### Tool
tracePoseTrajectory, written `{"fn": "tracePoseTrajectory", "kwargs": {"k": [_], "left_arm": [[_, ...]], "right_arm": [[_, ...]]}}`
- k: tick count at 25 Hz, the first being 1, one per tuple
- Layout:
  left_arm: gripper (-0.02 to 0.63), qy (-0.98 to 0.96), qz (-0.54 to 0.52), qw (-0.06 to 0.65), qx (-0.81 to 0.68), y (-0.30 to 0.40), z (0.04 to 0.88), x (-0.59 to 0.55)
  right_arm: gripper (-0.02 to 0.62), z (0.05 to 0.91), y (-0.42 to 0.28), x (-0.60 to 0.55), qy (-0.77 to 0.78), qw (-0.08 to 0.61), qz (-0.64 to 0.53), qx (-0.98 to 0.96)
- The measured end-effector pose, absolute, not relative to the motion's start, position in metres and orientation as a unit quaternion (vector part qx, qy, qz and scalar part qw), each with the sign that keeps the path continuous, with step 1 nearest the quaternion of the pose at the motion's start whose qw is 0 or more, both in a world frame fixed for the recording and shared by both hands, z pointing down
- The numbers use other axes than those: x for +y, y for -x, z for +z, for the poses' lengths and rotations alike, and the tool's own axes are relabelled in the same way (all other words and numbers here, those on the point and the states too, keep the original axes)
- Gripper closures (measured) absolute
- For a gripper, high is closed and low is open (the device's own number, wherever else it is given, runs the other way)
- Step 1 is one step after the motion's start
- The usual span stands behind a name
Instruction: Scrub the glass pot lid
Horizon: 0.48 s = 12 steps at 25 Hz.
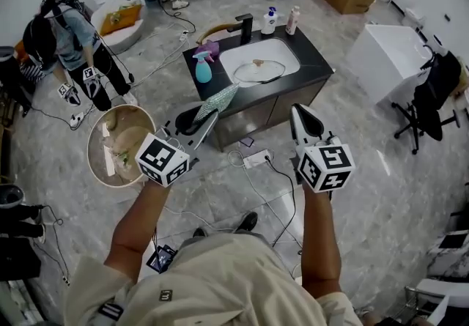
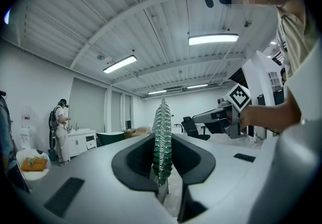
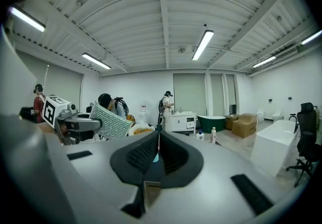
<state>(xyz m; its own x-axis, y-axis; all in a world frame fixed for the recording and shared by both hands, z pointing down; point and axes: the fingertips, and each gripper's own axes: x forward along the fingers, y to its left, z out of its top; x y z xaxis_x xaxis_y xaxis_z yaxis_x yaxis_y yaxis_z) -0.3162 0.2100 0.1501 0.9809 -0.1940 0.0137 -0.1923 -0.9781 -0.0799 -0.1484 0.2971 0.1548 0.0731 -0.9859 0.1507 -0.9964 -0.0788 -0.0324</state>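
Lying in sink (image 1: 279, 50): glass pot lid (image 1: 258, 70). Left fingers (image 2: 135, 163) pinch scrub pad (image 2: 162, 137); right fingers (image 3: 137, 156) closed.

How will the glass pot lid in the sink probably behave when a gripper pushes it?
The glass pot lid is probably fragile, being clear glass. Lying knob-up in the smooth white sink, it may slide or rock when the mesh cloth in the left gripper presses it. Holding its small knob would likely steady it.
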Motion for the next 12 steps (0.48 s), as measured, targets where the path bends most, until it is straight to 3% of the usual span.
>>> {"fn": "tracePoseTrajectory", "kwargs": {"k": [12], "left_arm": [[0.52,0.991,-0.028,0.048,0.125,0.242,0.153,0.213]], "right_arm": [[0.569,0.162,0.067,0.294,-0.714,0.021,0.07,-0.696]]}}
